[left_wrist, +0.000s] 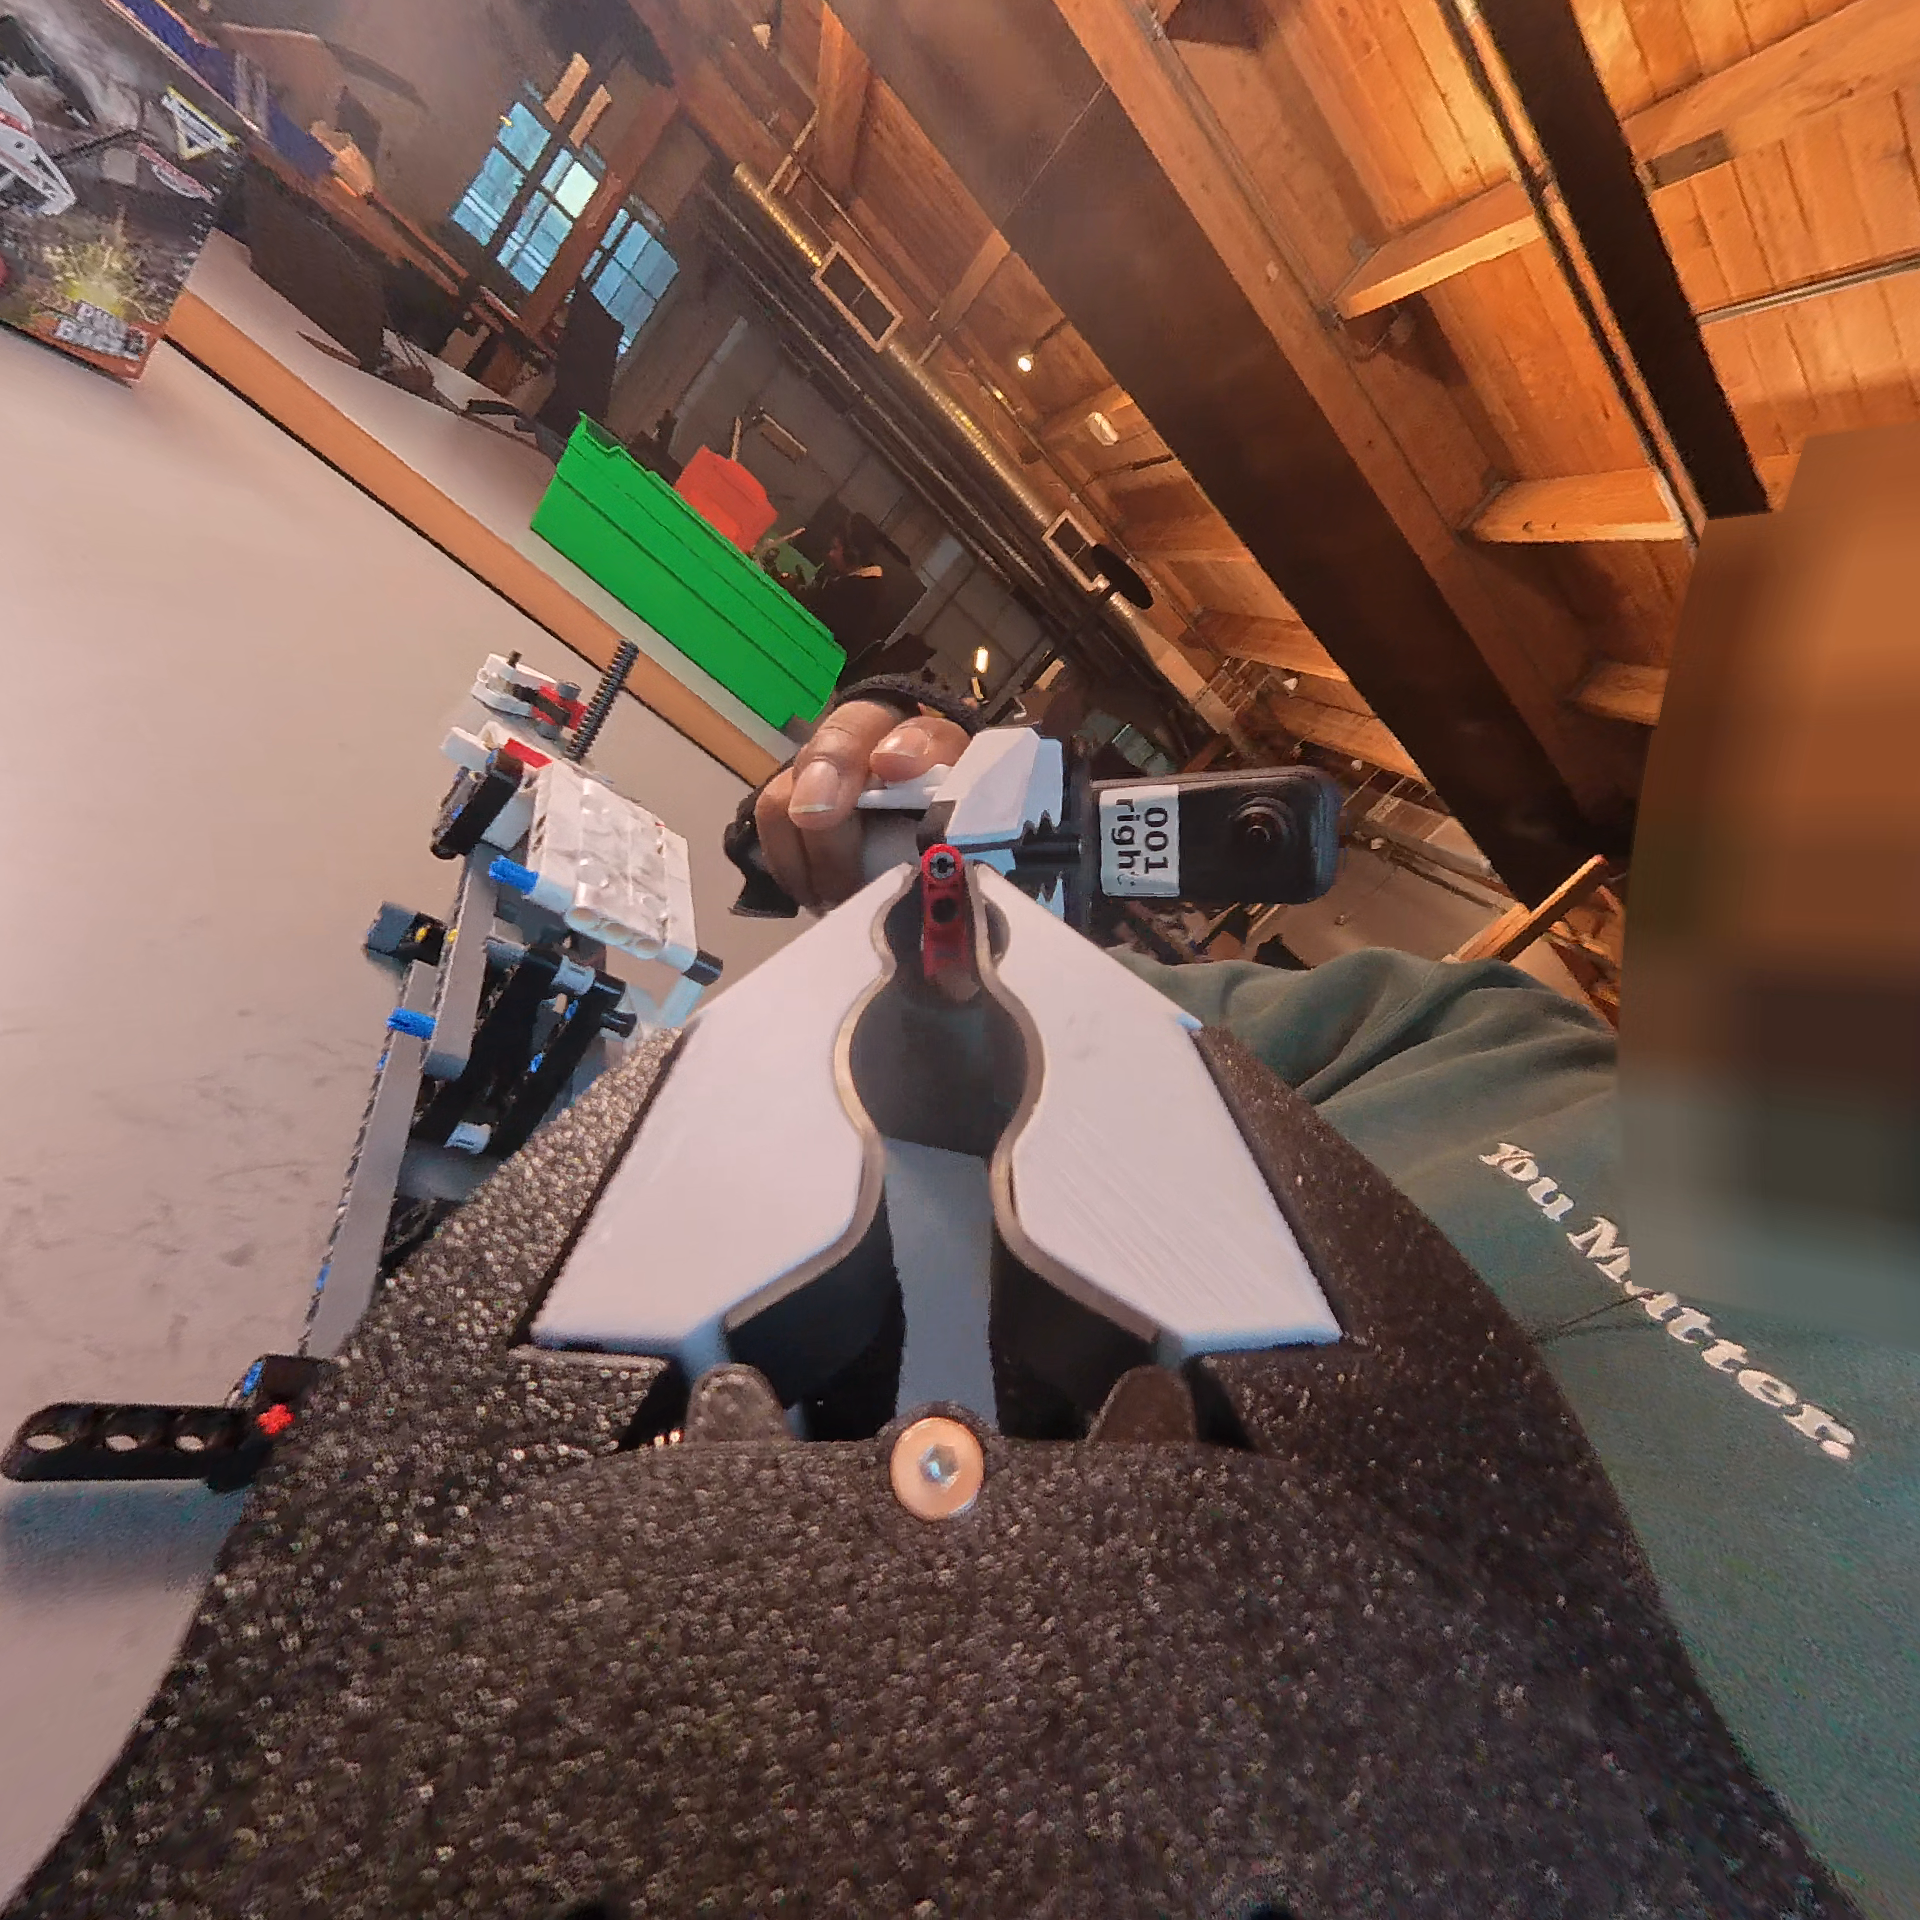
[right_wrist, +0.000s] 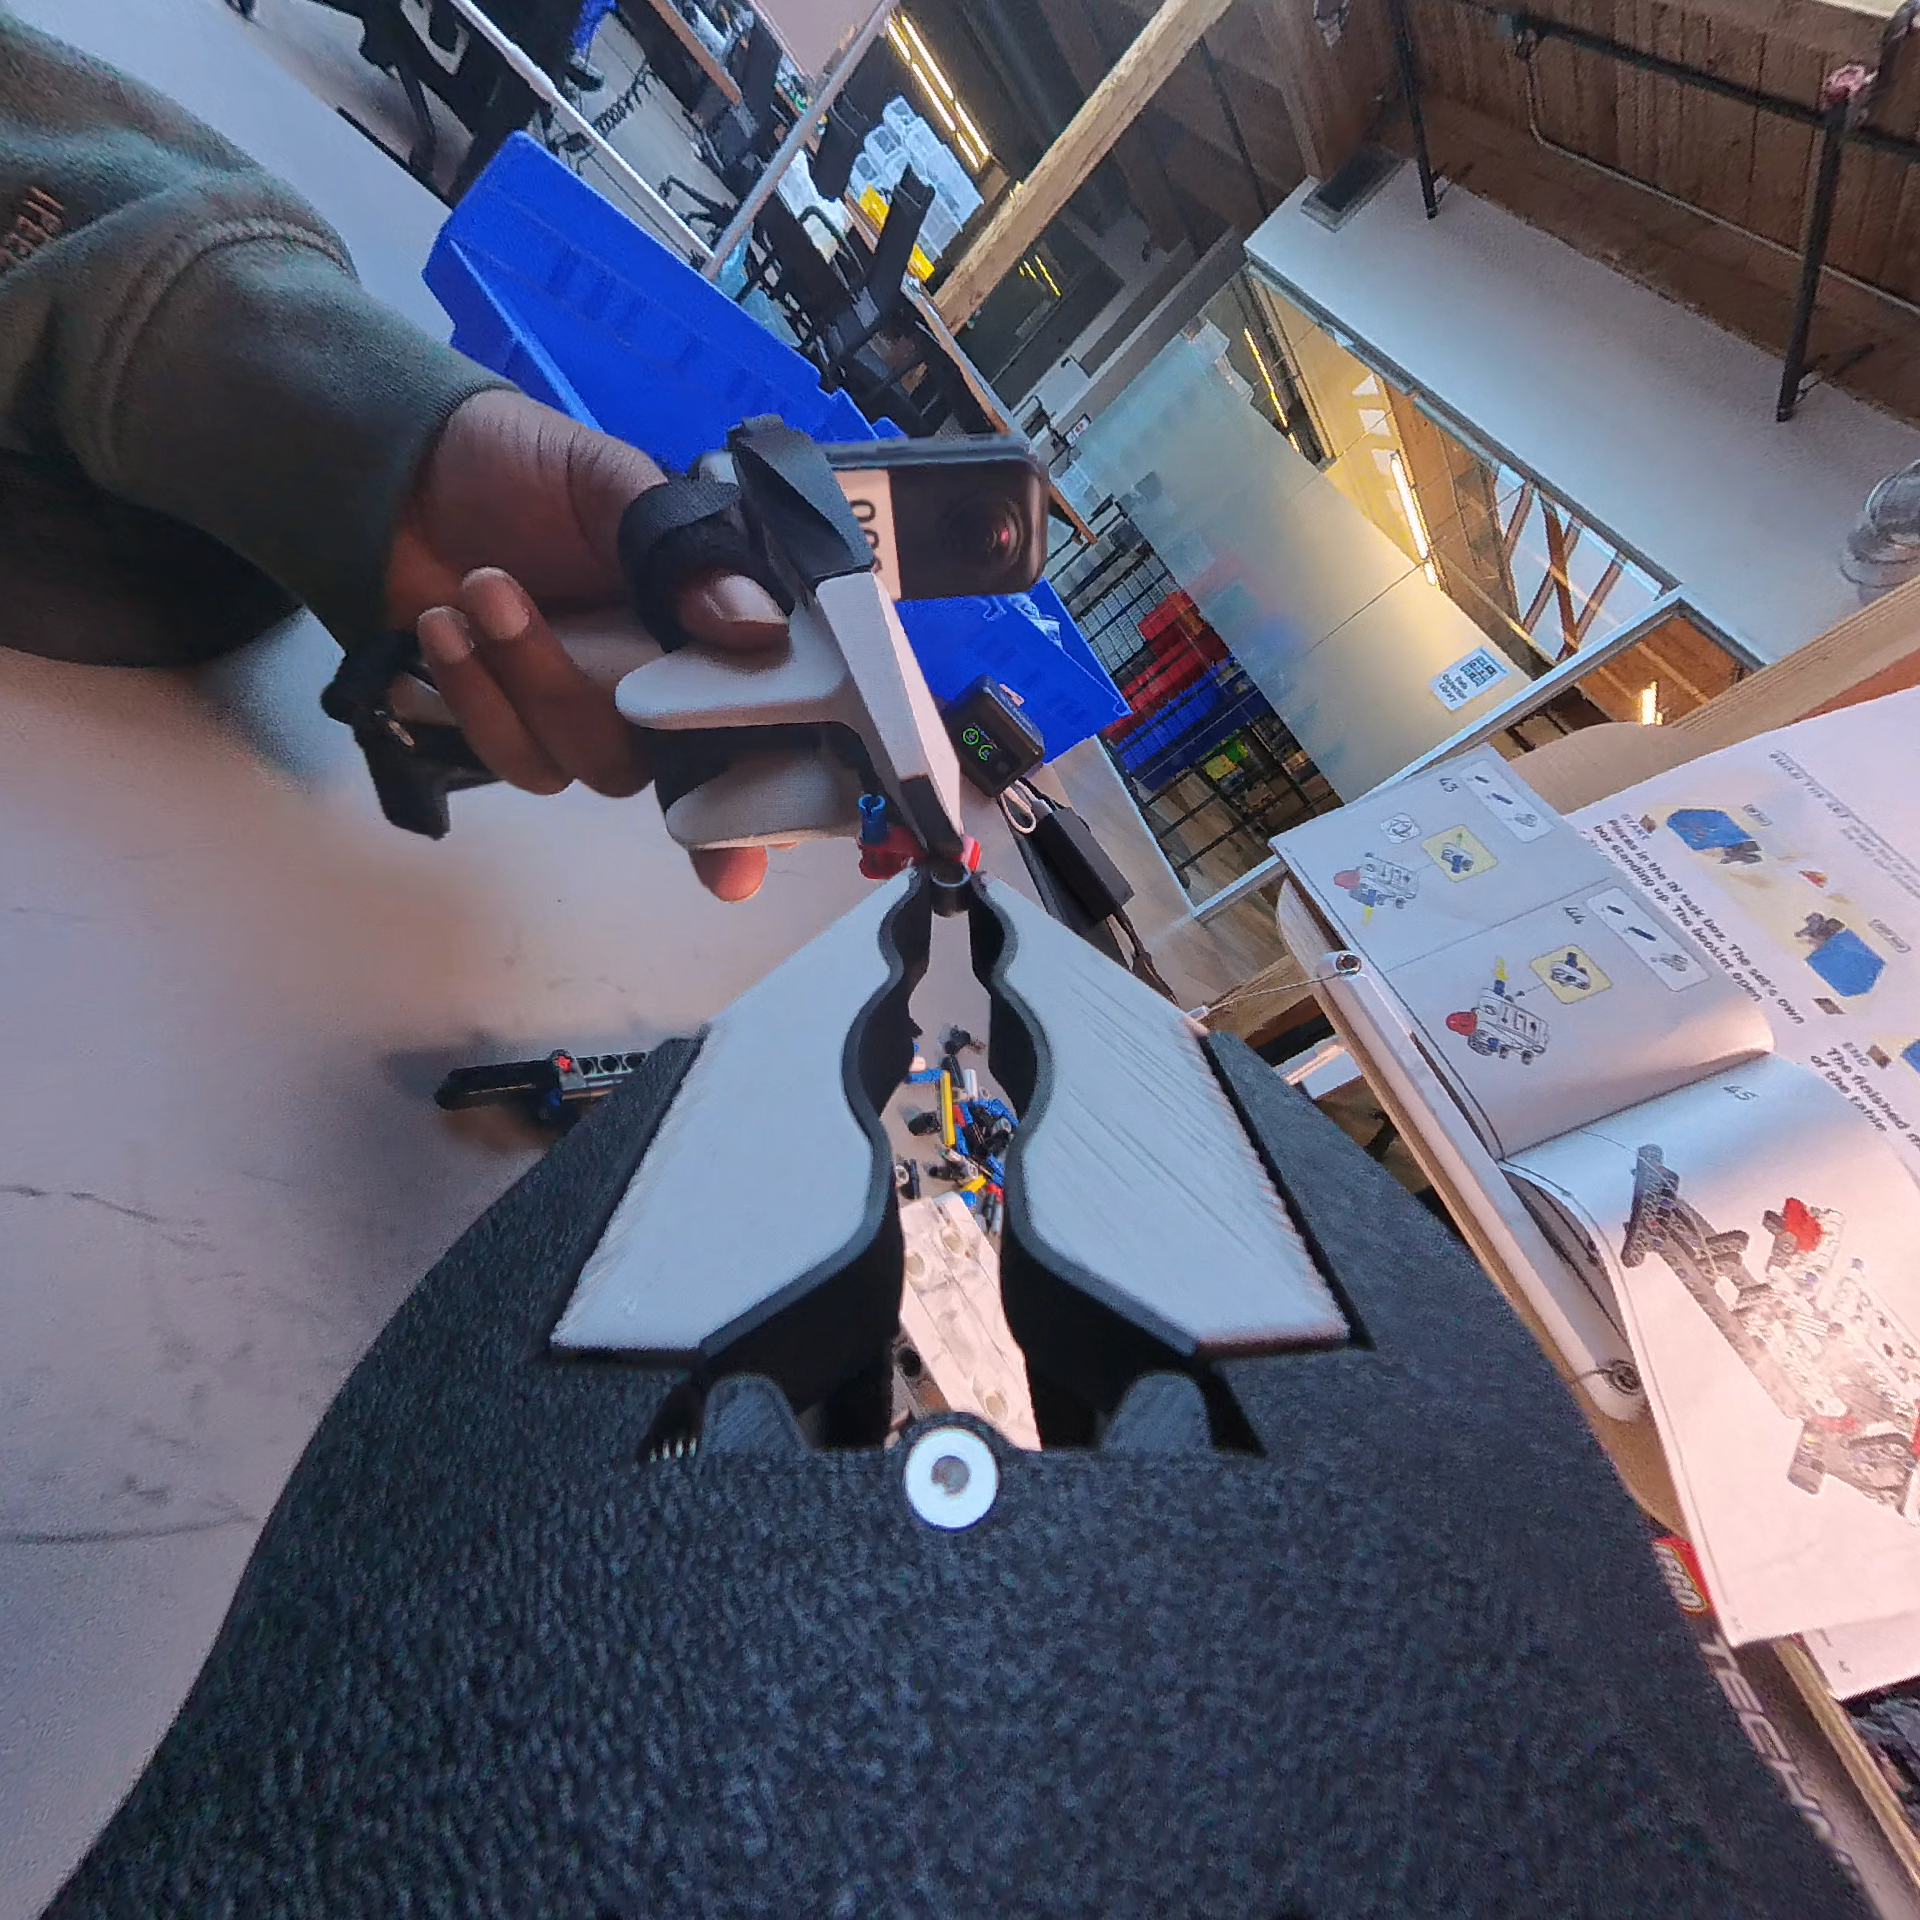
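Left wrist view: left claw (left_wrist: 943, 883) pinches a flat, holed red beam (left_wrist: 943, 914).

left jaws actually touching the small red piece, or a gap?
Touching. In the left wrist view the left gripper has its jaws shut on the small red piece, both tips pressed against its sides with no gap showing.

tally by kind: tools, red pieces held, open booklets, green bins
Tools: 2 (left tool, right tool)
Red piece: 1
Booklet: 1
Green bin: 1
Total: 5
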